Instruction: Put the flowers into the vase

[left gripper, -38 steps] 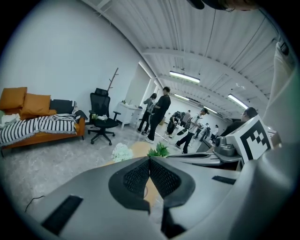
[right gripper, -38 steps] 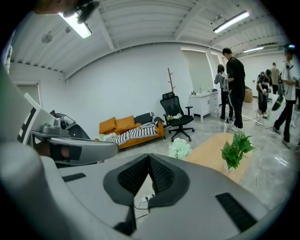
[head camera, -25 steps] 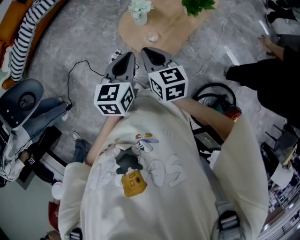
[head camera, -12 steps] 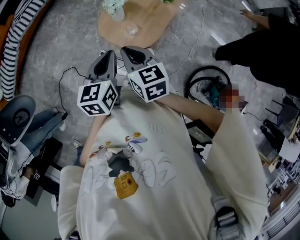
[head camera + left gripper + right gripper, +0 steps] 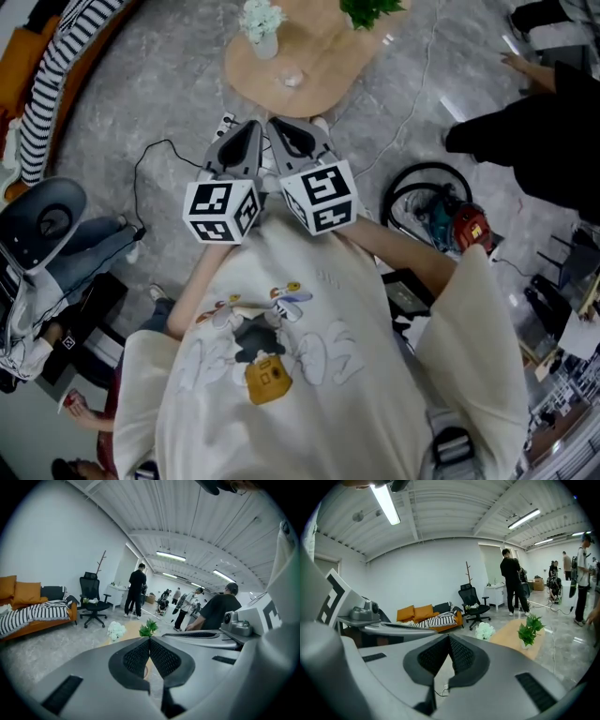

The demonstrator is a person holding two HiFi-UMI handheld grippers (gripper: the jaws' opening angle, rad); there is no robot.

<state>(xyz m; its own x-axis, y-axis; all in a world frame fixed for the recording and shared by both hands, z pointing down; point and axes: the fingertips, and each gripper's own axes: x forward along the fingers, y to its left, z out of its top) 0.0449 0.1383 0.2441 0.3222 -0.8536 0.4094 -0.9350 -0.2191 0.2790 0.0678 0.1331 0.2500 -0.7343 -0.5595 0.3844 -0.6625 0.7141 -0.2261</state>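
Note:
A low round wooden table [image 5: 319,66] stands on the floor ahead of me. On it are a bunch of white flowers [image 5: 260,21] in a small white pot, a green leafy plant [image 5: 370,11] and a small clear glass item [image 5: 292,81]. My left gripper [image 5: 251,129] and right gripper [image 5: 283,126] are held side by side at chest height, short of the table. Both are shut with nothing between the pads. The left gripper view shows the white flowers [image 5: 116,631] and green plant [image 5: 149,628] beyond its jaws. In the right gripper view the flowers [image 5: 484,631] and plant [image 5: 529,629] stand to the right.
A black cable [image 5: 150,159] and a power strip [image 5: 228,120] lie on the grey floor near the table. A hose reel with a red tool [image 5: 450,220] sits to the right, and a grey seat [image 5: 42,216] to the left. Further off are an office chair [image 5: 93,603], an orange sofa [image 5: 424,613] and several people.
Both grippers stay shut and side by side and have drifted a little across the floor view. The head view swung left and back, so the table shifted in the picture.

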